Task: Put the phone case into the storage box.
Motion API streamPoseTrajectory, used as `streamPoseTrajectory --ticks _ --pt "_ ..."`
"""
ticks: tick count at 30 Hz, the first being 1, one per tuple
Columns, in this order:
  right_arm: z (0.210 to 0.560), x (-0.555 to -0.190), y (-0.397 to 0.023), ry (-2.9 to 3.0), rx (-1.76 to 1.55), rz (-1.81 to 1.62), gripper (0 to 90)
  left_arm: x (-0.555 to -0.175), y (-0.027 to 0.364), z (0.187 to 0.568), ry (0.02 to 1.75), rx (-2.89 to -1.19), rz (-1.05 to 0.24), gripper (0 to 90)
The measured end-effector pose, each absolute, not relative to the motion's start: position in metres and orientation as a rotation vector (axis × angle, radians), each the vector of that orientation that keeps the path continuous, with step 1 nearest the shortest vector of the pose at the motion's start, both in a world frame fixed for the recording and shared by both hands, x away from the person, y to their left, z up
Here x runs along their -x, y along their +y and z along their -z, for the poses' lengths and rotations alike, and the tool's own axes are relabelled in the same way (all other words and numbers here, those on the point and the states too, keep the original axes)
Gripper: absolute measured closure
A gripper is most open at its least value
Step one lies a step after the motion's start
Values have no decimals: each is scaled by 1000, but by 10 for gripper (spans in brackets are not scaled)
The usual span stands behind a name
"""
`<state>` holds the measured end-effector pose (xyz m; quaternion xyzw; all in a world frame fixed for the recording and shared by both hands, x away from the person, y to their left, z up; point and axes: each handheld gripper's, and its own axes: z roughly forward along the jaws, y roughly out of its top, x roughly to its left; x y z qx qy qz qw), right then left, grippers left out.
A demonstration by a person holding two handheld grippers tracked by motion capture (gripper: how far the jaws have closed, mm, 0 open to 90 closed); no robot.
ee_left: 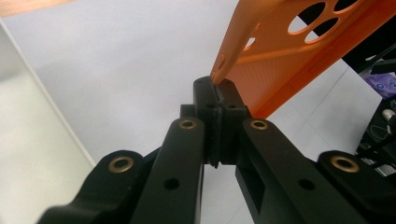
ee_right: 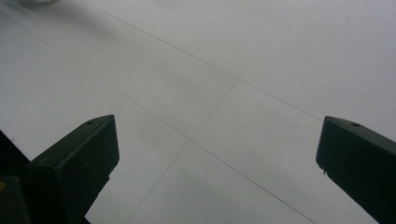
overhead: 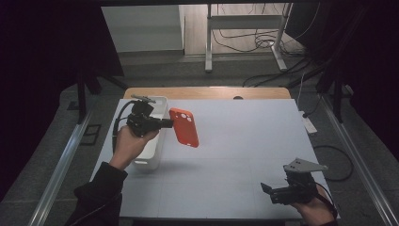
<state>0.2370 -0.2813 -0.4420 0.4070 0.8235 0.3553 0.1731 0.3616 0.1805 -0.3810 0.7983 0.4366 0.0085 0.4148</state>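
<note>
The left gripper (overhead: 170, 123) clamps the orange case (overhead: 184, 127) by its edge above the table (overhead: 244, 141), while the right gripper (overhead: 268, 190) gapes empty.

A bin (overhead: 153, 141) sits on the surface (overhead: 244, 141) at far left. Just right of it, the left tool (overhead: 170, 123) holds a phone case (overhead: 184, 127) above the surface. The right tool (overhead: 267, 189) is near right.

Orange plastic phone case (ee_left: 299, 56): top and right cut off by the left gripper view's edge. White plastic bin (overhead: 155, 136): near left part hidden behind left hand (overhead: 129, 143).
</note>
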Motion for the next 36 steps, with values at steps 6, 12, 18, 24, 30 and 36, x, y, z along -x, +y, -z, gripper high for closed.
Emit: streamPoseTrajectory --ticks 6,12,18,24,30,36 --pt "443 -233 -291 2302 -1209 -975 0 -366 186 376 1115 -2002 -40 896" --pt "444 -229 -299 2284 -1246 -958 0 -370 191 372 1131 -1995 -48 895" --pt "446 -226 -305 2273 -1267 -936 0 -375 198 366 1154 -1988 -66 895" --pt "445 -224 -308 2253 -1284 -935 0 -380 205 357 1167 -1988 -93 896" --pt "446 -224 -307 2249 -1284 -918 0 -383 211 350 1179 -1984 -115 896" --pt "445 -223 -308 2231 -1297 -928 0 -389 219 347 1206 -1981 -127 896"
